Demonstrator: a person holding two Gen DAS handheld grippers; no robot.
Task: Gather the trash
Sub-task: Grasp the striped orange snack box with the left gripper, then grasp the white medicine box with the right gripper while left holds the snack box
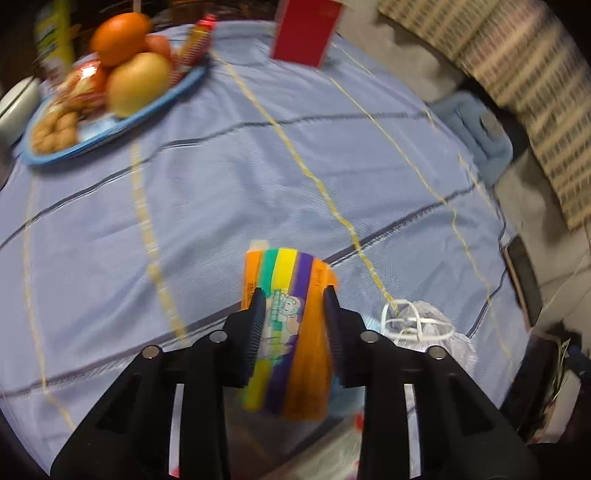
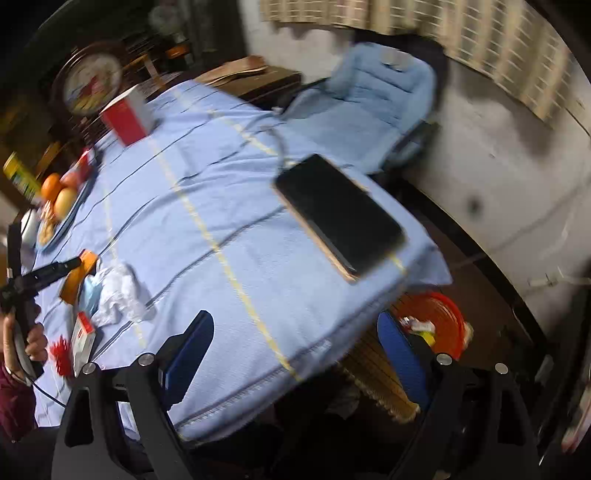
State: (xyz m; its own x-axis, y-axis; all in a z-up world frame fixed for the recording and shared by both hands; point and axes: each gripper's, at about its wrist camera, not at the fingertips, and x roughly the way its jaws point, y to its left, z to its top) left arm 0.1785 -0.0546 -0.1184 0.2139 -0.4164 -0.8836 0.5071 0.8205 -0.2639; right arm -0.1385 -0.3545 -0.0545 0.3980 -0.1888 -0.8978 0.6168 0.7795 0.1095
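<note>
A table draped in a pale blue checked cloth (image 1: 258,166) is seen from two gripper-mounted cameras. In the left wrist view, the left gripper (image 1: 295,295) is closed on an orange wrapper (image 1: 295,332) with green, yellow and purple stripes and a cartoon print; both black fingers press on its sides, just above the cloth at about 6 o'clock. Just beside it, at about 4 o'clock, a crumpled clear plastic bag (image 1: 443,332) with a white cord is lying. A blue plate (image 1: 110,125) of fruit and biscuits is placed at 10 o'clock, and a red box (image 1: 303,33) at 12 o'clock.

In the right wrist view, the right gripper (image 2: 295,350) is held wide open with nothing between its blue-padded fingers, above the table's near edge. At 4 o'clock, below the table edge, a red bin (image 2: 443,325) is seen on the floor, with a few scraps already inside. A dark phone (image 2: 340,214) is resting on the cloth near the centre. At 8 o'clock the remaining litter is gathered: crumpled white tissue (image 2: 118,291), a small red and white carton (image 2: 83,336) and red shreds (image 2: 61,356), near the person's hand (image 2: 33,339) holding the left gripper's handle.

The task is judged to be partly done: some trash appears binned, one wrapper is gripped, and the tissue, bag, carton and shreds are yet to be collected.
</note>
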